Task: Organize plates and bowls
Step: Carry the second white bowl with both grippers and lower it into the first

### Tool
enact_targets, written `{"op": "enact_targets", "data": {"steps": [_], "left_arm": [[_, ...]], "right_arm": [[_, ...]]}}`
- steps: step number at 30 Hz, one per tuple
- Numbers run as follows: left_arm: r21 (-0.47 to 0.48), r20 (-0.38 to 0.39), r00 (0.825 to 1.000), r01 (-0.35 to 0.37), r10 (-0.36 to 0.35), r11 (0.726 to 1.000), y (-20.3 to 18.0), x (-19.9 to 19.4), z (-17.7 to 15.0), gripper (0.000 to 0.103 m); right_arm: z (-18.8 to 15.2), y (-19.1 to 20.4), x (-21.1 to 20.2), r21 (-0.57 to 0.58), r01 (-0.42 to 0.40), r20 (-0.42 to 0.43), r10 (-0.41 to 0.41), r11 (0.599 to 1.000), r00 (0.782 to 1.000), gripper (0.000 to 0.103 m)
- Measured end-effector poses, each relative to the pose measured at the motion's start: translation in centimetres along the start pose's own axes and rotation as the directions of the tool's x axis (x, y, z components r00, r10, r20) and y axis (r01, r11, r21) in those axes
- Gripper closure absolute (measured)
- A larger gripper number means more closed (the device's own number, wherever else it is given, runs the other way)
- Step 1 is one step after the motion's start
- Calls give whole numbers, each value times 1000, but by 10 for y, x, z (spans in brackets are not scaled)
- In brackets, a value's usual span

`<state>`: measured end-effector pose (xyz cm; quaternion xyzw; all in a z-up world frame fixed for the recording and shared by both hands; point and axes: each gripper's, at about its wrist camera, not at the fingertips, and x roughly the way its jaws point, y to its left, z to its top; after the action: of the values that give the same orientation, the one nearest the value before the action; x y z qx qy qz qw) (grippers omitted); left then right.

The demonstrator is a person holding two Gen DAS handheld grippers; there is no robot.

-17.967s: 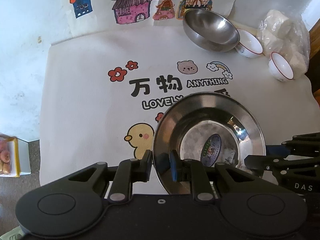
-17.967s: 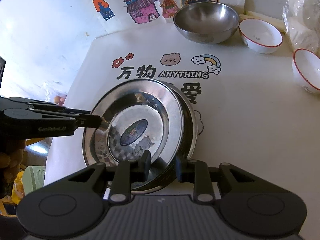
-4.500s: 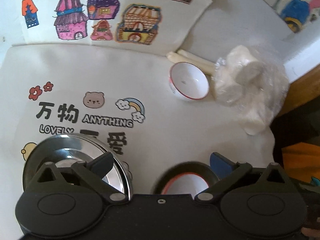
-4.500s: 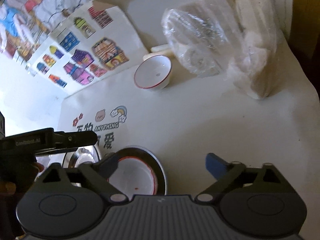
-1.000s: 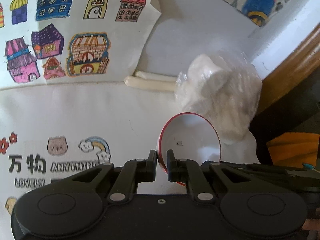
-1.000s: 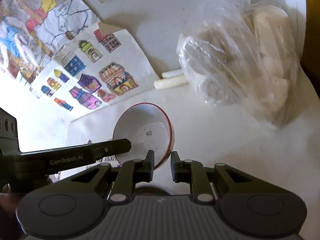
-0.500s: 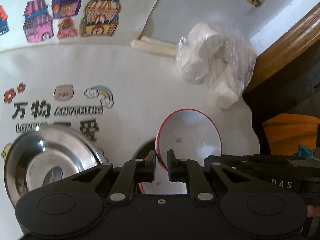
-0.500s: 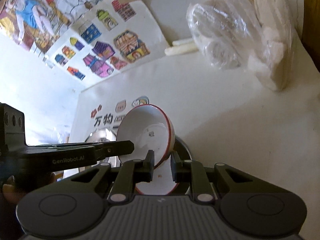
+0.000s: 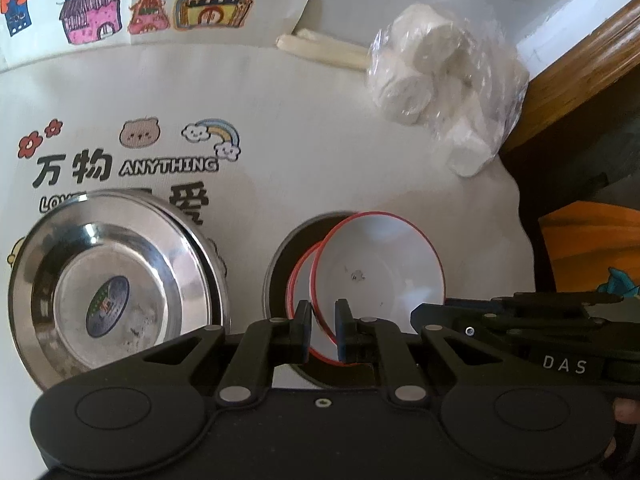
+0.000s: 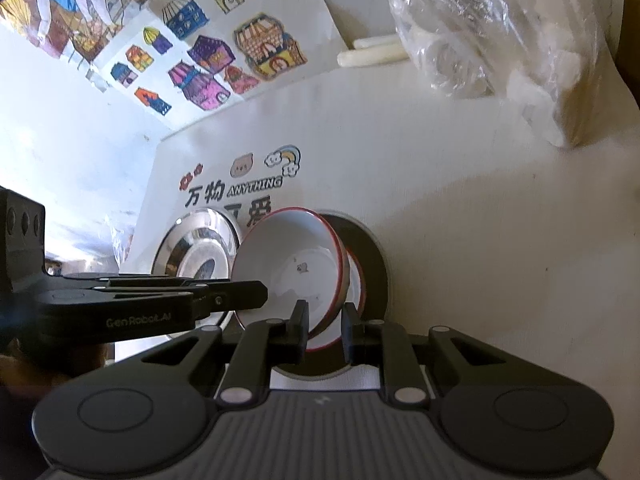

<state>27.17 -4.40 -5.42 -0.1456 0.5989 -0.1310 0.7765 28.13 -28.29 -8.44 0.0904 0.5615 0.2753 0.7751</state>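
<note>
My own housings cover the bottom of both views, so I cannot see the near rim of the red-rimmed bowl [image 9: 376,268] below the pads, nor the table under it; my left gripper [image 9: 322,330] has its jaws drawn nearly together on that bowl's rim at one side, and my right gripper [image 10: 325,330] is pinched on the rim at another, so both carry it, tilted. It hangs over a second red-rimmed bowl [image 9: 302,280], of which only a crescent shows, nested in a dark steel bowl [image 9: 280,256] whose near half is hidden too; whether the held bowl touches the one below I cannot tell. Just left of that stands the stack of steel plates [image 9: 116,288], its lower edge cut by my housing, apart from the steel bowl by a narrow strip of printed cloth [image 9: 300,152]. Farther back the cloth lies bare up to a plastic bag of white rolls [image 9: 440,76] and two pale sticks [image 9: 324,46]; on the right the cloth's edge drops away close beside the bowls, with a wooden rail [image 9: 576,56] beyond.
</note>
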Motion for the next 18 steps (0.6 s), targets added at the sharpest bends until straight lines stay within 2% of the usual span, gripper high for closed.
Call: {"op": "enact_targets", "data": {"steps": [18], "left_arm": [[-24, -57, 998, -29, 27, 999, 4, 9, -2, 90]], "right_arm": [[0, 1, 13, -1, 14, -60, -14, 1000, 998, 84]]}}
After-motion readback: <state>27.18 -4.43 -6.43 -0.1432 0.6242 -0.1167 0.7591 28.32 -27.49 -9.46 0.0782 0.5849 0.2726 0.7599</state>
